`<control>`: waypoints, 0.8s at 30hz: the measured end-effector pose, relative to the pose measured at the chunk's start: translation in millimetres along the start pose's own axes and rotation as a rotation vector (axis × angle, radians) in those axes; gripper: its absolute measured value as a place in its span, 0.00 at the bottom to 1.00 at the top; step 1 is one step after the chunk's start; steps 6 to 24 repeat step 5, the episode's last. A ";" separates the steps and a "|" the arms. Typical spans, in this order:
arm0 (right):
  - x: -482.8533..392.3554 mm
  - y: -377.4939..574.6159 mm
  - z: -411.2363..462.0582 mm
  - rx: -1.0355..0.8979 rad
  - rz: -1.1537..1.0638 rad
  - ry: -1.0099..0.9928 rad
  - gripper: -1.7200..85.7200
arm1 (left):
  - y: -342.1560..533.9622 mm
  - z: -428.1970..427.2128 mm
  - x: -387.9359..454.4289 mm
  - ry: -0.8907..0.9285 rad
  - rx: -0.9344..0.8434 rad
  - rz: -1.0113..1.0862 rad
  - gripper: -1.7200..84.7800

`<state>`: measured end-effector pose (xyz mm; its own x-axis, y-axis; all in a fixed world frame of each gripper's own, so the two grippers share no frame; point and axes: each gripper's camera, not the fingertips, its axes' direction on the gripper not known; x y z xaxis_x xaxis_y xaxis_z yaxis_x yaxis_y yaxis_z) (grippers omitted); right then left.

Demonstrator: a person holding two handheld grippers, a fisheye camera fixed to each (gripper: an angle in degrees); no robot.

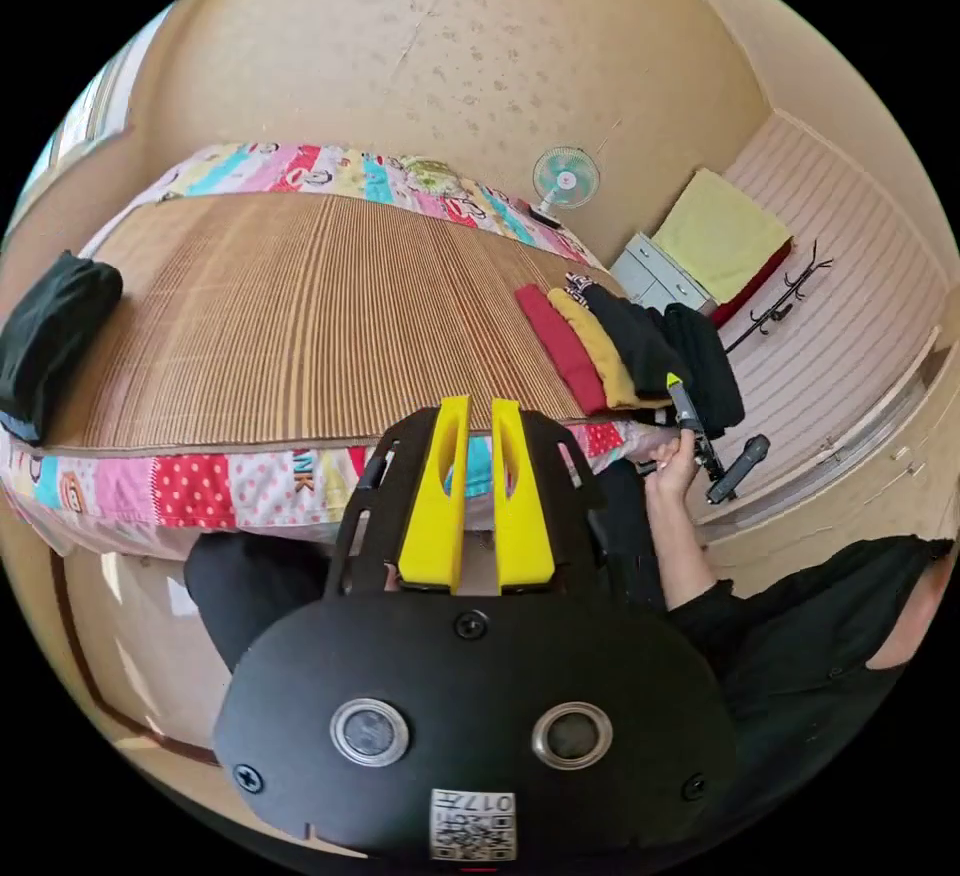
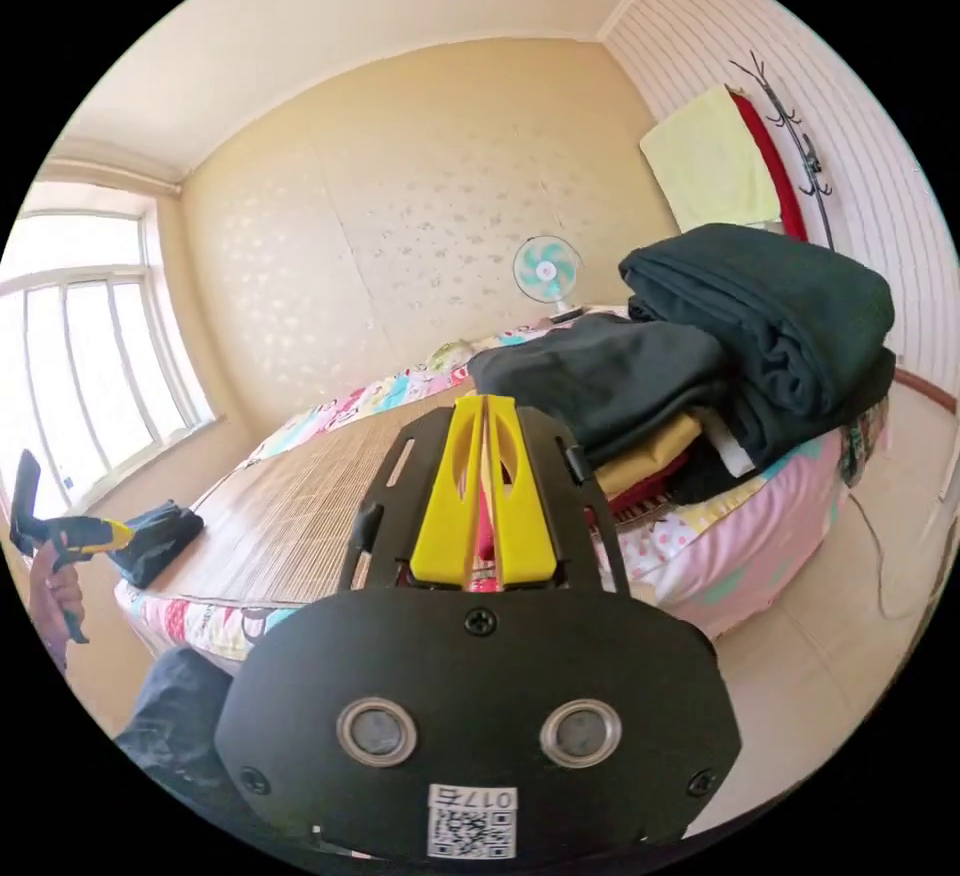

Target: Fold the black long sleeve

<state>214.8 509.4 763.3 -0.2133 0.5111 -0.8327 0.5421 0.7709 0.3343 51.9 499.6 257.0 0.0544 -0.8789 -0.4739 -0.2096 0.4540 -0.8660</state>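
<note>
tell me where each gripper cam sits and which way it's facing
Left gripper view: rides the left gripper, jaws slightly apart, held above the bed's near edge, looking across the bamboo mat to the wall; the person's forearm shows.
Right gripper view: rides the right gripper, jaws together, low beside the clothes pile, facing the window; a hand shows.
Shared: mat, pile, fan, folded black garment.

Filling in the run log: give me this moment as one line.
stage: before pickup | left claw: slightly open, empty | right claw: shut, empty | clothes pile: at bed edge | mat: bare
</note>
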 end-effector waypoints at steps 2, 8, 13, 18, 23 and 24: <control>-30.6 17.6 55.3 -0.182 -0.059 -0.197 0.03 | 8.7 -23.7 12.4 -0.015 0.128 0.038 0.07; -64.1 59.7 120.8 -0.397 -0.177 -0.252 0.04 | 17.1 -44.2 19.8 0.015 0.238 0.052 0.06; -64.1 59.7 120.8 -0.397 -0.177 -0.252 0.04 | 17.1 -44.2 19.8 0.015 0.238 0.052 0.06; -64.1 59.7 120.8 -0.397 -0.177 -0.252 0.04 | 17.1 -44.2 19.8 0.015 0.238 0.052 0.06; -64.1 59.7 120.8 -0.397 -0.177 -0.252 0.04 | 17.1 -44.2 19.8 0.015 0.238 0.052 0.06; -64.1 59.7 120.8 -0.397 -0.177 -0.252 0.04 | 17.1 -44.2 19.8 0.015 0.238 0.052 0.06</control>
